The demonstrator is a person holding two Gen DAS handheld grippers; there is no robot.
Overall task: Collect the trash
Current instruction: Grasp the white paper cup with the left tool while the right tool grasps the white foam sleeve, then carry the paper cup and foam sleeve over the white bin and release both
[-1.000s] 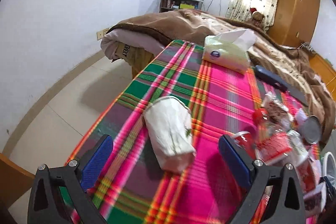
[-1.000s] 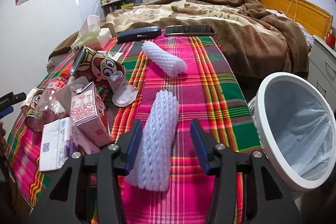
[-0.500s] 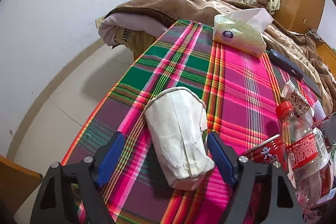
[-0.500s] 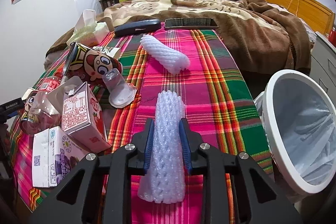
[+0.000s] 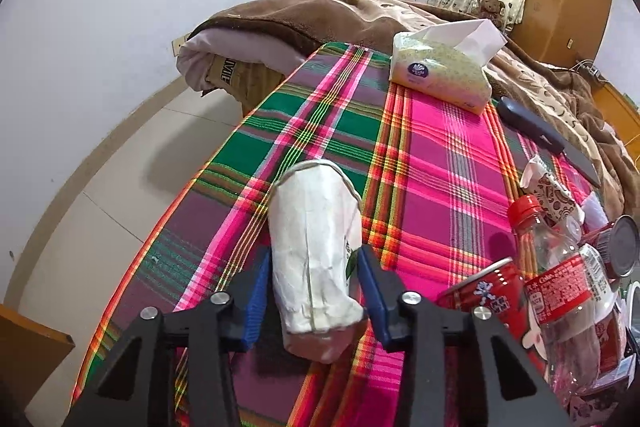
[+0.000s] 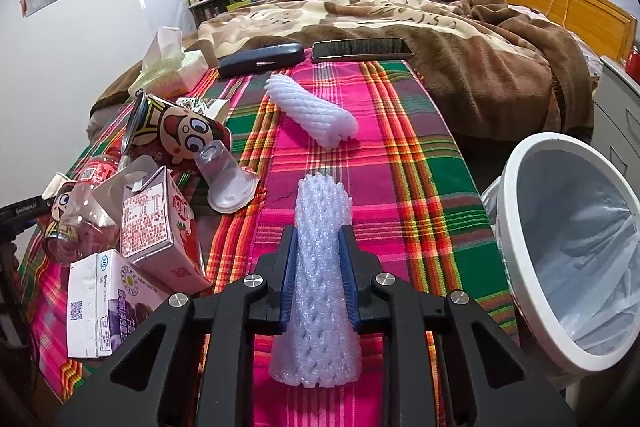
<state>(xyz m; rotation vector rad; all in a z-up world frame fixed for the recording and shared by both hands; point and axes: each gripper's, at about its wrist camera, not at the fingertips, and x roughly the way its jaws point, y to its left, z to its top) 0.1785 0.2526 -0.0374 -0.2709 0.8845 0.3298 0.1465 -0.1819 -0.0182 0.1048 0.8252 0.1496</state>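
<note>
Now both grippers are clamped on trash lying on the plaid tablecloth (image 5: 424, 131), which serves as the landmark throughout.

Toward the cloth's left edge, the left gripper (image 5: 314, 291) has just been closing its jaws, and the blue pads (image 5: 256, 291) now press against both sides of a crumpled white paper cup (image 5: 312, 239). The cup lies on its side on the cloth, its open rim pointing away from the camera and its base between the jaws. To the right of it on the cloth sit a red can (image 5: 484, 295) and a clear plastic bottle (image 5: 560, 279) with a red cap, close together. At the cloth's far end rests a tissue pack (image 5: 440, 71), with a dark case (image 5: 528, 123) just beyond its right corner.

Nearer the cloth's right edge, the right gripper (image 6: 318, 267) has pinched a white foam fruit net (image 6: 320, 267) at its middle; its jaws have been closing too, and the net bulges out ahead of and behind the pads. A second foam net (image 6: 312, 113) lies further up the cloth, apart from the first. Off the cloth's right edge stands a white trash bin (image 6: 536, 267) lined with a plastic bag. On the cloth's left part are two drink cartons (image 6: 156, 227), a cartoon-printed can (image 6: 180, 133) and a clear plastic cup (image 6: 228, 179) on its side.
</note>
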